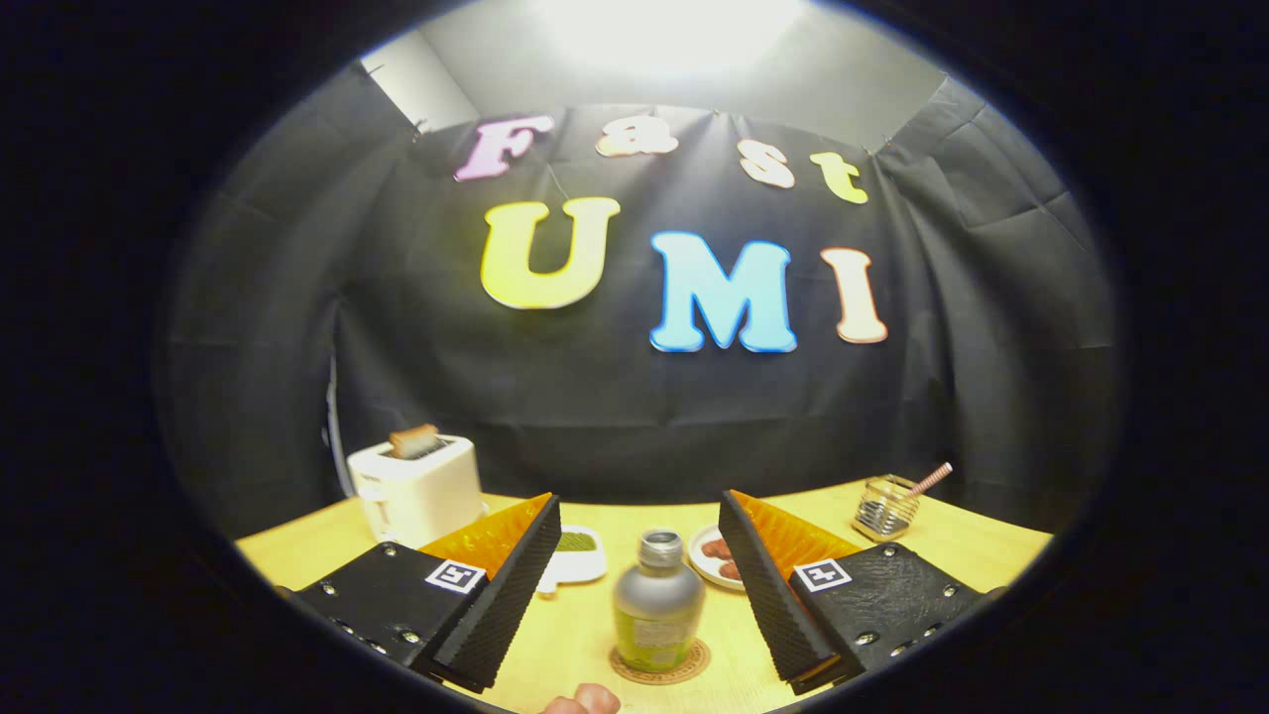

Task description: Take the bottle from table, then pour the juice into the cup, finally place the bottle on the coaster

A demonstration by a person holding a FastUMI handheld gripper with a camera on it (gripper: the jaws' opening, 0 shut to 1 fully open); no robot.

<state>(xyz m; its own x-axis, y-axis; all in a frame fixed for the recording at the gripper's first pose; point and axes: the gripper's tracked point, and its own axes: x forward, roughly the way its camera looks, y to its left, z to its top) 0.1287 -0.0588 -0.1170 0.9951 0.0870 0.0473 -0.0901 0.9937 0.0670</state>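
Right now we have the gripper (639, 595) spread wide, its two ribbed black fingers (506, 605) well apart and holding nothing. Between them, standing upright and touching neither pad, is the bottle (656, 615): a grey, frosted body with a green label low down and a silver cap on top. It stands on the round cork coaster (662, 666), whose perforated rim shows around the base (so the bottle is already set down there).

At 6 o'clock from the bottle, closest to us, we see a fingertip or two of a hand (585, 700) peeking up; more than that we cannot tell.

Beyond the fingers, at about 11 o'clock from the bottle, sits a white cup (573, 555) with green liquid inside, partly hidden behind the left finger. At roughly 1 o'clock lies a small plate (716, 557) carrying reddish-brown pieces, tucked against the right finger's edge.

Further out at 10 o'clock we find a white toaster (416, 491) with a slice of toast (413, 439) poking up from its slot. Out at 2 o'clock stands a small glass jar (885, 508) with a striped straw (930, 480) leaning out of it. All of it rests on the pale wooden table (977, 550).
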